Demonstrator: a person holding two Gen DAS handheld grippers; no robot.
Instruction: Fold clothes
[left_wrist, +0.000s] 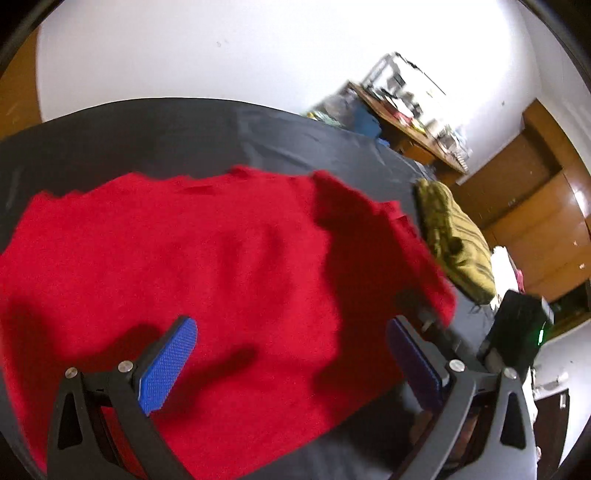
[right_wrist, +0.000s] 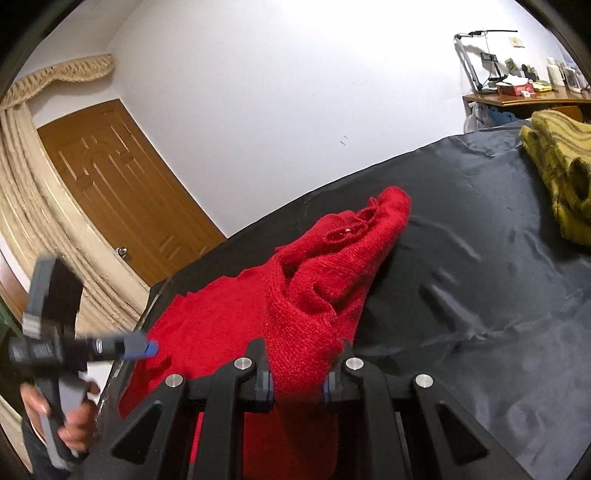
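The right claw is pinching a bunched fold of the red sweater, which is lying across the dark-sheeted bed; the left claw is hanging spread above it. The knit could be slipping free, or dragging toward the bed's edge.

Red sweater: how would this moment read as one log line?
fold clothes | right gripper shut on red sweater | left gripper open above it
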